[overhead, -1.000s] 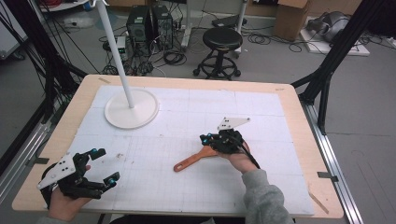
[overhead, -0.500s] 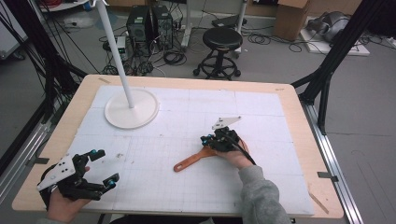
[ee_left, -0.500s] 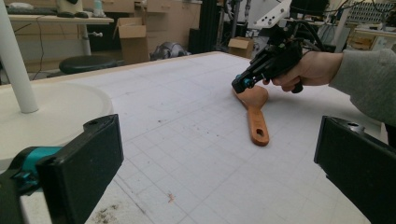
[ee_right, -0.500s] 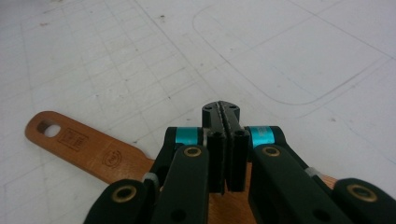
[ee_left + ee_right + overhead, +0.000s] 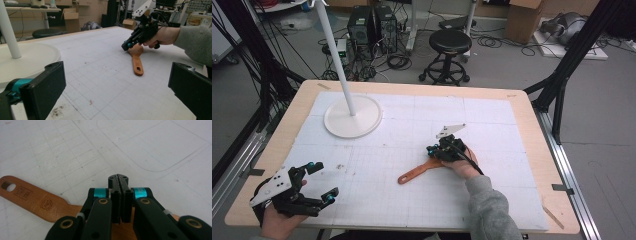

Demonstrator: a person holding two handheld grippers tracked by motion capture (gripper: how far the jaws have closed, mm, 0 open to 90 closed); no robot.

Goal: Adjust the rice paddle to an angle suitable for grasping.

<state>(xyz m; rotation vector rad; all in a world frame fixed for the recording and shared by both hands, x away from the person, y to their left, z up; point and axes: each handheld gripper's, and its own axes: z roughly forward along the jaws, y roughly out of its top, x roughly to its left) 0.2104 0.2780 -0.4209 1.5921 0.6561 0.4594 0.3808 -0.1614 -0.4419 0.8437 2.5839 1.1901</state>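
I count one wooden spatula (image 5: 419, 171) lying flat on the desk (image 5: 532, 130), near its middle. My right hand-held gripper (image 5: 433, 150) sits over its broad end, jaws pressed together. My left hand-held gripper (image 5: 323, 182), well apart from the spatula, is spread wide.

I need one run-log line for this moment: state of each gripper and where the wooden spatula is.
left gripper: open, holds nothing | right gripper: jaws shut, over spatula's wide end | wooden spatula: flat on table mat

Looking down from above on the table (image 5: 522, 150); low across it from the left; close onto it from the right.
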